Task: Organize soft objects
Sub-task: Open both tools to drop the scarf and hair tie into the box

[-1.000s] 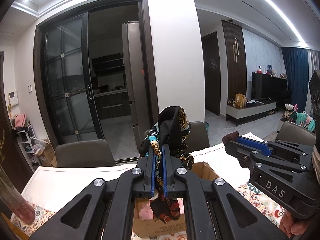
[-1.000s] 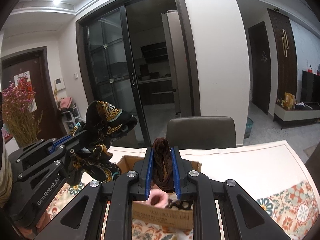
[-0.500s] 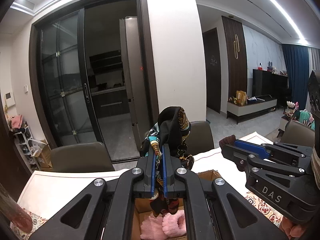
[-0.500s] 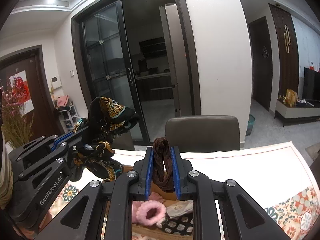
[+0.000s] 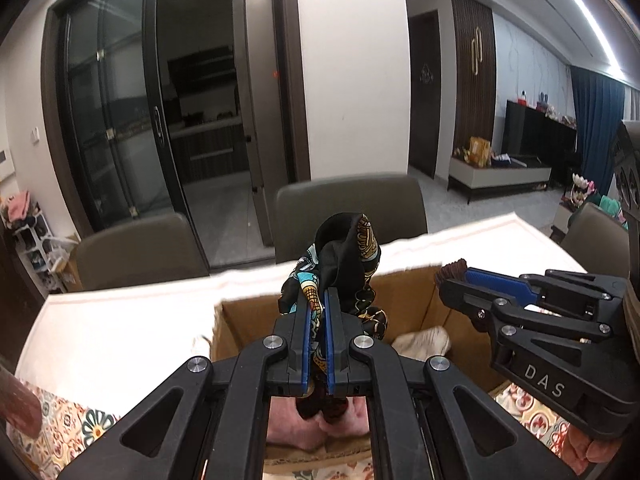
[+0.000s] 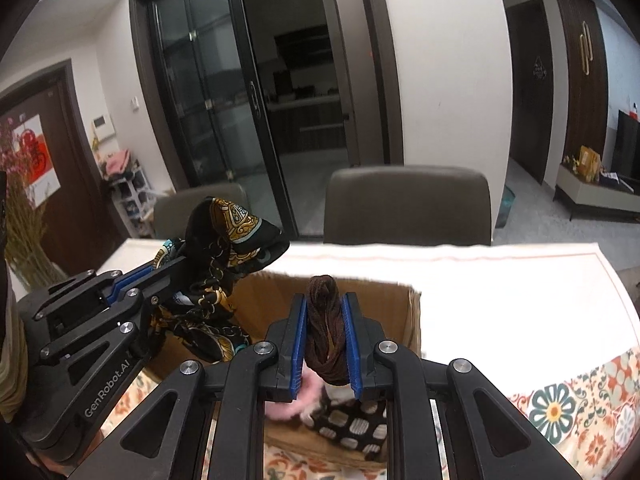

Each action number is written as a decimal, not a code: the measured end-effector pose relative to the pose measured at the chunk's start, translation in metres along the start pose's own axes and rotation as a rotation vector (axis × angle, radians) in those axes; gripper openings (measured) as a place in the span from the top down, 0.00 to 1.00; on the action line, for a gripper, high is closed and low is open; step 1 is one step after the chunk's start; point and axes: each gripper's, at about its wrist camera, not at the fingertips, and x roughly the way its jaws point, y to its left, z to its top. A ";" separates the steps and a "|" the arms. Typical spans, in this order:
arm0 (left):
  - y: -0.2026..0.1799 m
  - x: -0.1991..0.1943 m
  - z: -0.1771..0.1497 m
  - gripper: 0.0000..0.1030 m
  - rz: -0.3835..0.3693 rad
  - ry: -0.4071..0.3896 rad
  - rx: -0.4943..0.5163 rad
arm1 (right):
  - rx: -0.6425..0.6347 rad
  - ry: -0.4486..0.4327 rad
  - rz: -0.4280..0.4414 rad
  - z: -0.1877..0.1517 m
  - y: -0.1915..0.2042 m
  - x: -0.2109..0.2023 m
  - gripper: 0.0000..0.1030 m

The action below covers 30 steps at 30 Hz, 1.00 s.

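My left gripper [image 5: 316, 300] is shut on a black patterned silk scarf [image 5: 348, 256] and holds it over an open cardboard box [image 5: 248, 312]. It also shows at the left of the right wrist view [image 6: 160, 270], with the scarf [image 6: 228, 236] draped off it. My right gripper [image 6: 325, 308] is shut on a brown knitted piece [image 6: 322, 328] above the same box [image 6: 412, 320]. It shows at the right of the left wrist view [image 5: 452, 280]. Inside the box lie pink fluffy items [image 5: 292, 428], a white cloth [image 5: 424, 342] and a black-and-white spotted cloth [image 6: 352, 424].
The box stands on a table with a white cloth [image 6: 500, 300] and floral patterned mats [image 6: 580, 412]. Grey chairs [image 6: 408, 204] stand behind the table. A vase with dried flowers [image 6: 20, 224] is at the far left.
Both grippers have moved forward and down over the box with their cloths still held. The box interior now shows closer and larger.
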 end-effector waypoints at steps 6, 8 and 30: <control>-0.002 0.012 -0.018 0.92 -0.014 0.064 -0.011 | -0.008 0.067 -0.007 -0.013 -0.004 0.017 0.81; -0.002 0.014 -0.021 0.92 -0.018 0.078 -0.010 | -0.011 0.087 -0.004 -0.017 -0.006 0.022 0.81; -0.002 -0.018 -0.024 0.56 0.066 0.049 0.002 | 0.006 0.105 0.023 -0.018 -0.010 0.011 0.54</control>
